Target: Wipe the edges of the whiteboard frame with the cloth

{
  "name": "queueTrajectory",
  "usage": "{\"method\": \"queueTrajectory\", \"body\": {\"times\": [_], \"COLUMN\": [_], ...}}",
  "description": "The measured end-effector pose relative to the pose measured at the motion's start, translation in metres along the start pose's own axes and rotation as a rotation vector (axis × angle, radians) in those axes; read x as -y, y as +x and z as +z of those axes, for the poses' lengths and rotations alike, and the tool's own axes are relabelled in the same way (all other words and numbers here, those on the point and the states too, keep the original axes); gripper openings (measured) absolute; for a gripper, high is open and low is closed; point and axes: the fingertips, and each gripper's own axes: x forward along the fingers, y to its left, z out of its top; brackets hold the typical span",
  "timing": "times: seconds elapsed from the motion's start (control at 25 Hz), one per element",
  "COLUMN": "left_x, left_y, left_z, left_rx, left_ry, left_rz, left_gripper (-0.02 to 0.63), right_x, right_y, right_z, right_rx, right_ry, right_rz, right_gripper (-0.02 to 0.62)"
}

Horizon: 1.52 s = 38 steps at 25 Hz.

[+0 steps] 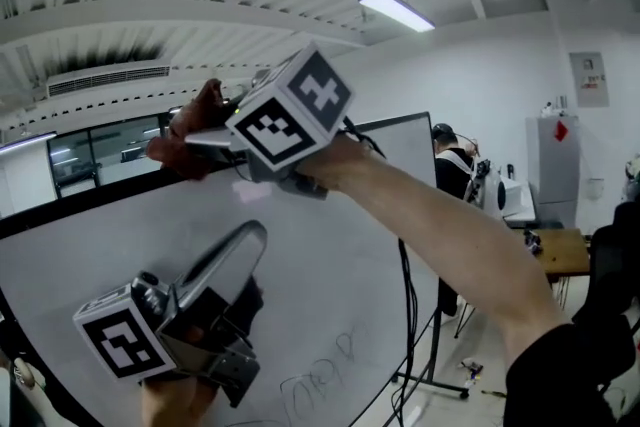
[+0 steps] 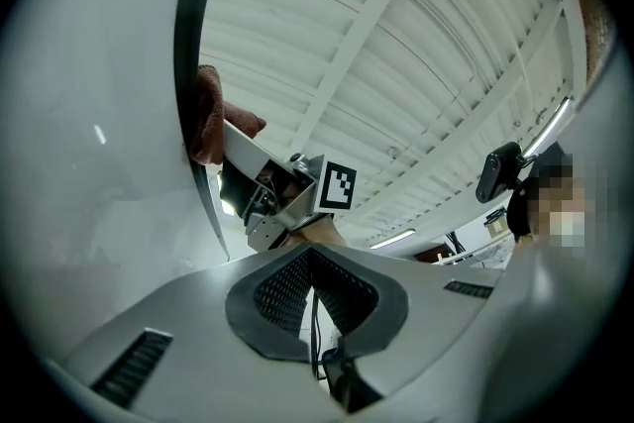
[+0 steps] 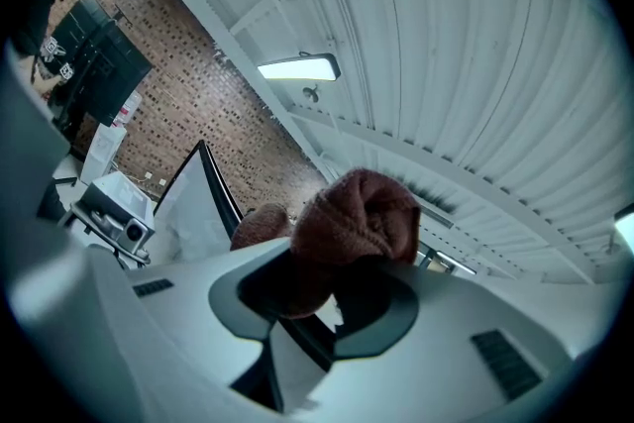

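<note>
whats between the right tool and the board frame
The cloth, clamped in the right tool, sits against the frame; the right gripper view shows it.

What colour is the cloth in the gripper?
The cloth is reddish brown, clearest in the right gripper view.

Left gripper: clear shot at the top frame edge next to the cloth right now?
Likely yes. Only bare board lies between the left gripper and the frame edge; the right gripper, shut on the cloth, takes just one spot there.
</note>
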Motion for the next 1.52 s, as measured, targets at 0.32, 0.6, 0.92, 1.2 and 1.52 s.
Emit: {"method": "queueTrajectory", "body": {"times": [0.32, 0.6, 0.92, 1.2, 1.52], "left_x": [-0.034, -0.040, -0.041, -0.051, -0.037], "left_y": [0.049, 0.089, 0.112, 0.116, 0.115], "left_z": [-0.023, -0.044, -0.063, -0.066, -0.064], "left_rx": [-0.007, -0.014, -0.026, -0.012, -0.020], "left_ry": [-0.003, -0.004, -0.047, -0.102, -0.121], "left_rz": [0.067, 0.062, 0.007, -0.064, -0.174], "left_gripper": [-0.012, -0.012, -0.012, -0.012, -0.012], "right_x": [0.035, 0.065, 0.088, 0.087, 0.089], "right_y": [-0.017, -0.038, -0.054, -0.049, -0.048], "right_z": [-0.026, -0.051, -0.070, -0.071, -0.072], "right_rx": [0.035, 0.057, 0.059, 0.019, 0.017], "right_ry": [-0.005, 0.046, 0.152, 0.159, 0.217], "right_rz": [0.032, 0.041, 0.058, 0.083, 0.082], "right_gripper": [0.118, 0.118, 0.117, 0.117, 0.117]}}
